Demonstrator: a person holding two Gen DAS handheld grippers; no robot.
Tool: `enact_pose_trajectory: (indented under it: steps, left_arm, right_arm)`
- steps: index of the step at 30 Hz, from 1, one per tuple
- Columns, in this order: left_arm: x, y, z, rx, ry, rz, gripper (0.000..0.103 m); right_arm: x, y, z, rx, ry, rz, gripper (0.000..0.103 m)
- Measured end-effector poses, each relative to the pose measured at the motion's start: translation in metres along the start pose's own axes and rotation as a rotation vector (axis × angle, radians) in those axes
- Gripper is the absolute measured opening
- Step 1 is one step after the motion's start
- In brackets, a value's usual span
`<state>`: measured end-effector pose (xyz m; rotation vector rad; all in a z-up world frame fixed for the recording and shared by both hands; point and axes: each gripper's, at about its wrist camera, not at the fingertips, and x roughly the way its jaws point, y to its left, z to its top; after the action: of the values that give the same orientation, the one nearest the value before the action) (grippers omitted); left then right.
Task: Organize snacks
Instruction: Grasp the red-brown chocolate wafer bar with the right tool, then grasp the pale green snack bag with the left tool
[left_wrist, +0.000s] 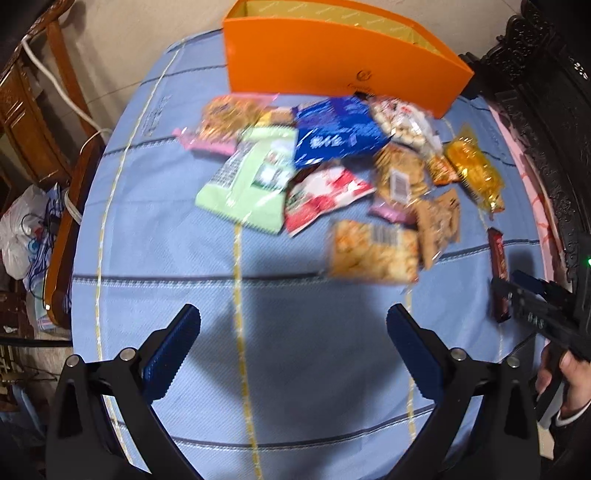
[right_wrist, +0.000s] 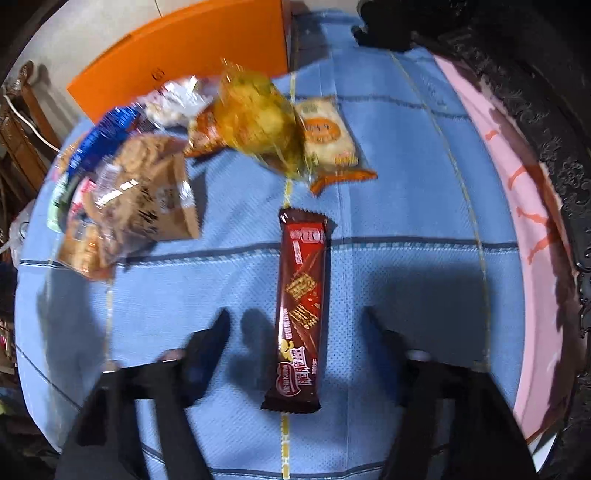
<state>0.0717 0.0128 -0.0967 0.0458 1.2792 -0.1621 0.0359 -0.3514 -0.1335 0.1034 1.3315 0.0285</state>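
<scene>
Between my right gripper fingers, apart and not yet touching it, lies the brown wafer bar on the blue cloth. I'd centre, then squeeze across its width. Left gripper hangs open, empty; orange box waits beyond the pile.

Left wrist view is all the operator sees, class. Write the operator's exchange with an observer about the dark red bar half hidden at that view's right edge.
Operator: Is that bar gripped yet?
Observer: No. The dark red bar lies flat on the cloth, lengthwise between the open jaws of the right gripper, with a gap on each side.
Operator: Is anything hidden behind the golden packet?
Observer: Yes. A pale packet with an orange label lies beside the golden packet, their edges overlapping.
</scene>
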Motion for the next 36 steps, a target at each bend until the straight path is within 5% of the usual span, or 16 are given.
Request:
enact_pose_trajectory:
  steps: [4, 5, 6, 19, 26, 36]
  left_arm:
    - [0.007, 0.015, -0.013, -0.04, 0.032, 0.011, 0.099]
    - [0.008, 0.018, -0.015, -0.046, 0.037, 0.011, 0.099]
    - [0.01, 0.021, -0.018, -0.058, 0.046, 0.01, 0.099]
    - [0.003, 0.032, -0.005, -0.044, -0.005, 0.001, 0.099]
    - [0.01, 0.04, 0.042, 0.002, -0.067, -0.118, 0.099]
    - [0.063, 0.038, 0.09, -0.002, 0.021, -0.078, 0.099]
  right_arm:
    - [0.006, 0.003, -0.001, -0.033, 0.026, -0.028, 0.04]
    - [0.005, 0.003, -0.001, -0.036, 0.028, -0.026, 0.025]
    - [0.004, 0.002, -0.001, -0.035, 0.029, -0.018, 0.024]
    - [-0.038, -0.015, 0.002, 0.003, 0.005, 0.128, 0.024]
    - [-0.033, 0.005, 0.008, -0.005, 0.023, 0.177, 0.024]
    - [-0.034, 0.001, 0.008, 0.019, 0.022, 0.191, 0.026]
